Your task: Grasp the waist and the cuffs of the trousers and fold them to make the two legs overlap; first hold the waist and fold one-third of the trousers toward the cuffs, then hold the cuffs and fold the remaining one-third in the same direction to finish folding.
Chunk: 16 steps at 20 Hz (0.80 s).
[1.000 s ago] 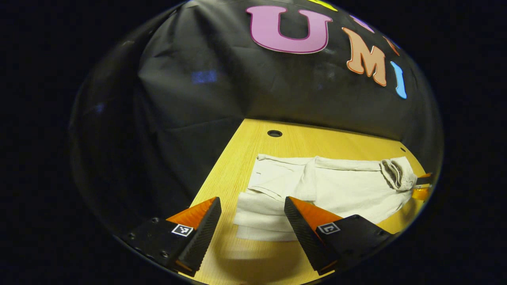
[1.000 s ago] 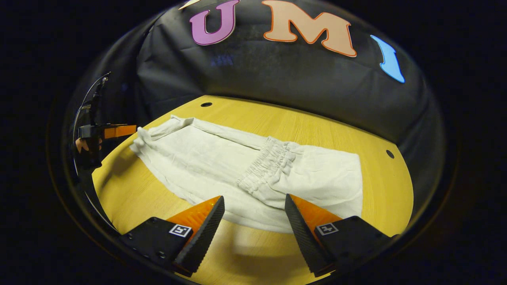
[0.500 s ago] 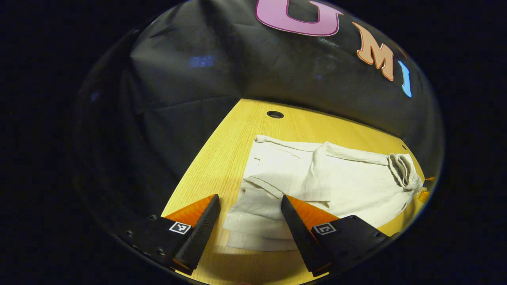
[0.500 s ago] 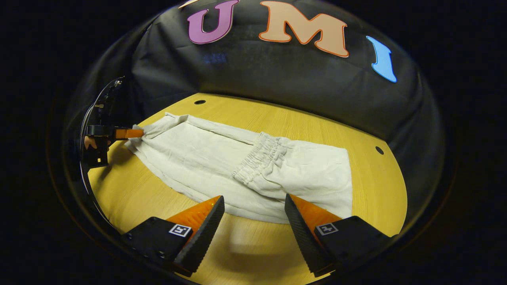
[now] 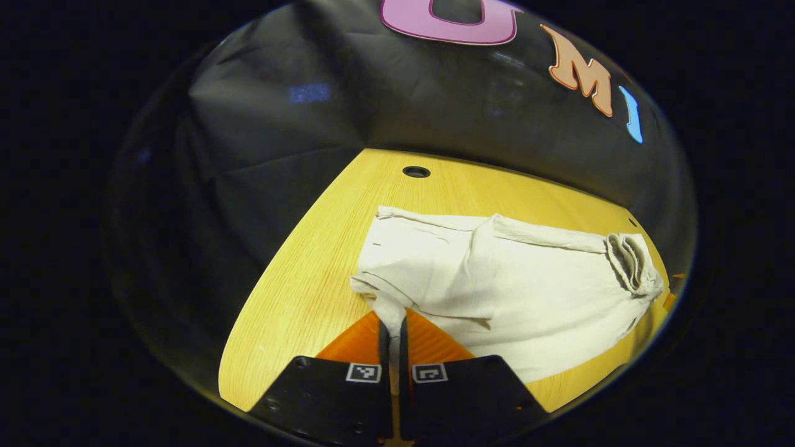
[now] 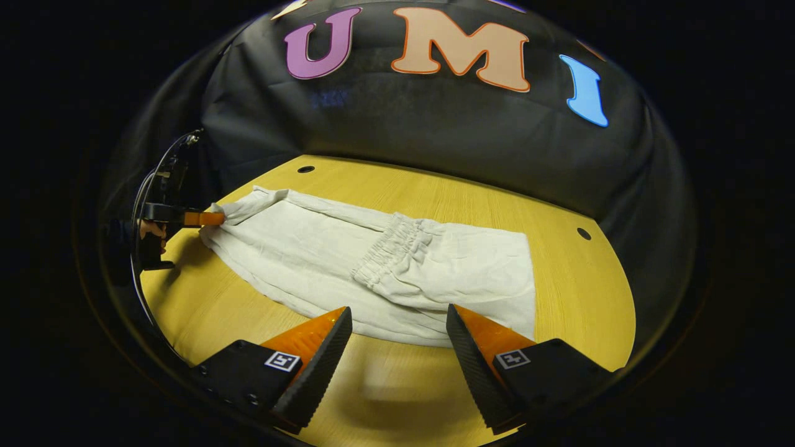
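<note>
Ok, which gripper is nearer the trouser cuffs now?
Left. The left gripper is shut on the cuffs; the right gripper hangs open near the folded end of the trousers.

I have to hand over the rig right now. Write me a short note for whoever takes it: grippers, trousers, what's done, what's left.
Left gripper: shut on the cuff end of the trousers, pinching cloth at the near edge.
Right gripper: open, hanging over the table just short of the trousers' near edge, touching nothing.
Trousers: lying flat on the table, legs overlapped, with the elastic waist already folded over onto the middle.
Done: legs overlapped, waist third folded.
Left: get the right gripper onto the cuff end too, if needed, then fold that last third over the waist.
</note>
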Tool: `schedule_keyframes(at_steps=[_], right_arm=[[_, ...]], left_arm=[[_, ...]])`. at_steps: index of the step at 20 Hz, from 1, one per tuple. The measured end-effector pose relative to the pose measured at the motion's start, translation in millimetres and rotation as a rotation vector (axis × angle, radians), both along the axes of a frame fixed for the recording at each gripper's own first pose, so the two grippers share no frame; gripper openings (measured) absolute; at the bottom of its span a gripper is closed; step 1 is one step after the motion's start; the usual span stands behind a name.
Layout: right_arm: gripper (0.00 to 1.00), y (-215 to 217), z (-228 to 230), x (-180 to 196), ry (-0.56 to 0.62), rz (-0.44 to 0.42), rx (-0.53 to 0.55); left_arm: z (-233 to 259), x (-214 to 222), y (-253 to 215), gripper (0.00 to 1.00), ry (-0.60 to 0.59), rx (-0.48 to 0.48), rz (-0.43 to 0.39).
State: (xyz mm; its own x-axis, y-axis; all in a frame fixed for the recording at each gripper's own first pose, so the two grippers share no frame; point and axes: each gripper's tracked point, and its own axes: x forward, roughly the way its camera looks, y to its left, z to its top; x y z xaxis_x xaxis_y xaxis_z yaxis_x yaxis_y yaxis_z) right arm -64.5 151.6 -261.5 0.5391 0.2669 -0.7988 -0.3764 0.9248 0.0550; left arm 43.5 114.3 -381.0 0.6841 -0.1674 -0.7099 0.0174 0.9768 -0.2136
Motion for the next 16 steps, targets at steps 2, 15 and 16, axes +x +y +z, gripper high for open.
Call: schedule_keyframes(at_steps=[2, 15, 16], right_arm=[[0.98, -7, 4, 1, -0.006, -0.011, 0.006], [0.98, -59, 27, 5, -0.043, -0.037, 0.052], [0.98, -64, 27, 5, -0.046, -0.04, 0.055]], left_arm=[[6, -1, -5, 0.0, 0.024, -0.054, 0.039], [139, 32, -84, 0.0, -0.203, -0.128, -0.007], [148, 35, -93, 0.0, -0.216, -0.134, -0.015]])
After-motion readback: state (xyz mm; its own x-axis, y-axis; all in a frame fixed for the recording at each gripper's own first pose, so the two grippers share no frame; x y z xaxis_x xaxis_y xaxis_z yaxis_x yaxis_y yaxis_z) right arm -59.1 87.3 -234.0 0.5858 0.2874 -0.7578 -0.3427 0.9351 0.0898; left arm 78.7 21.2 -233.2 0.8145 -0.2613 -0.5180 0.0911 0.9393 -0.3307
